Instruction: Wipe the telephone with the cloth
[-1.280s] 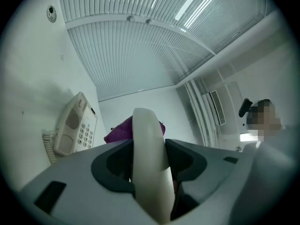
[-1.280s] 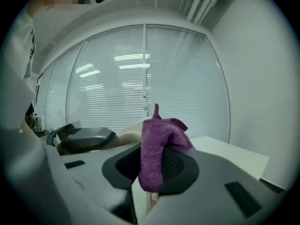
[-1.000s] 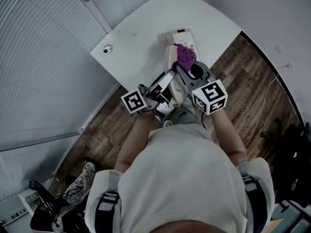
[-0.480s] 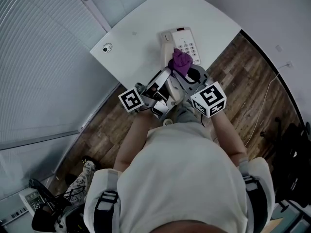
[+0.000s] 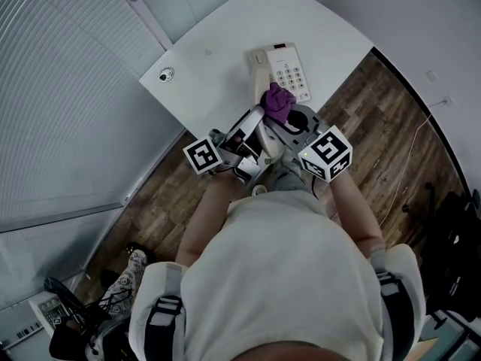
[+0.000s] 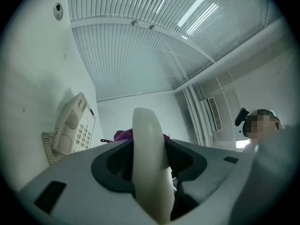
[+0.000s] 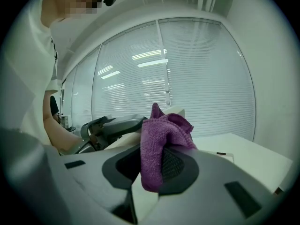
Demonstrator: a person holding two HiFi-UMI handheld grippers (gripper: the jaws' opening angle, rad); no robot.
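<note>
The white table is filling the corner by the blinds, and the telephone base is sitting close to its near edge, keypad up, within easy reach of the person standing over it. That placing looks deliberate to me: both tools can be working at the edge without stretching across the top.

The handset is lifted off the base and is standing up between the jaws of the left gripper, which are clamping it on both sides. I judge it is being held up like this so that its curved back is lying open to the cloth. The purple cloth is bunched between the jaws of the right gripper, which are pinching it tight, with a wad sticking out past the tips. From above, the cloth is lying against or just beside the handset, between the base and the two tools; I cannot tell whether it is touching.

Room is tight here: the base is just beyond the cloth and the table edge is right under the tools. The far half of the table is lying bare.
</note>
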